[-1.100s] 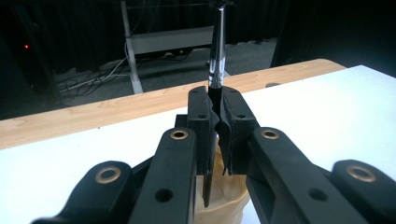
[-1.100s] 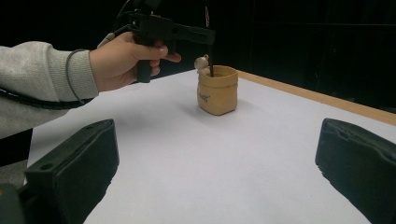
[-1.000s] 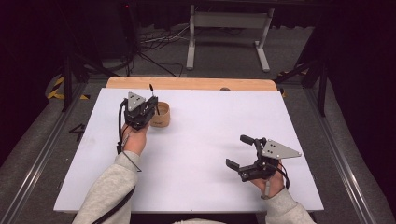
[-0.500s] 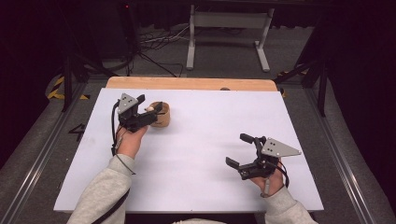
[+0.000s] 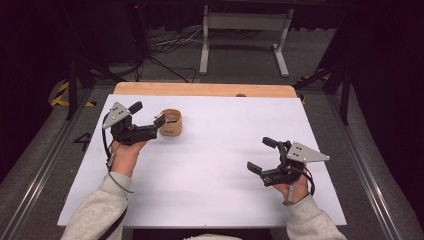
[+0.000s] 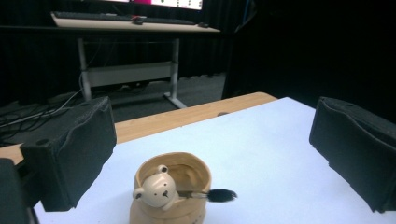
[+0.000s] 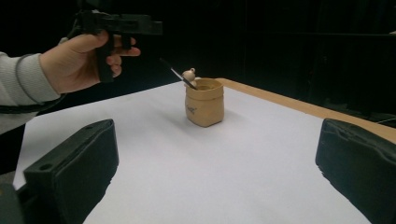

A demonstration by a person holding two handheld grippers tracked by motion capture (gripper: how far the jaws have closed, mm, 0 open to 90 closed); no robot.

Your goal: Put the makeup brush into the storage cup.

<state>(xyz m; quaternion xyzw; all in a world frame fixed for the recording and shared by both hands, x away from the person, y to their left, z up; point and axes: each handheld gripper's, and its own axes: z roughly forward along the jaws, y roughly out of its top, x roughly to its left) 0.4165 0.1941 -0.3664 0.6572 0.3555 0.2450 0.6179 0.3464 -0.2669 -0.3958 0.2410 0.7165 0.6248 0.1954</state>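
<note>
Dark curtains and a metal-legged desk (image 5: 242, 30) close off the far side of the room, and in front of them a white table (image 5: 210, 180) with a bare wooden strip (image 5: 200, 89) along its far edge takes up the middle of the high view. At the left, a hand in a grey sleeve (image 5: 97, 215) holds the left gripper (image 5: 148, 119) just beside a small tan pot (image 5: 170, 122) that stands upright near the far left corner of the white top. Its jaws have just been opening and now stand wide apart with nothing between them — in the left gripper view the two black pads (image 6: 74, 154) rise at either side of the frame, and the pot sits low between and beyond them, touched by neither. That pot (image 6: 169, 193) carries a little cream bear head (image 6: 155, 190) on its rim, and a thin brush with a dark tip (image 6: 215, 195) lies across the opening beside it, sticking out past the rim. From the right gripper view the same pot (image 7: 204, 102) stands farther off with the brush (image 7: 177, 73) leaning up out of it, and the left hand (image 7: 77, 60) hangs above and to its left, clear of it. At the right of the table, well apart from the pot, the right gripper (image 5: 264, 155) is held low over the white surface — its jaws are spread wide and hold nothing.
</note>
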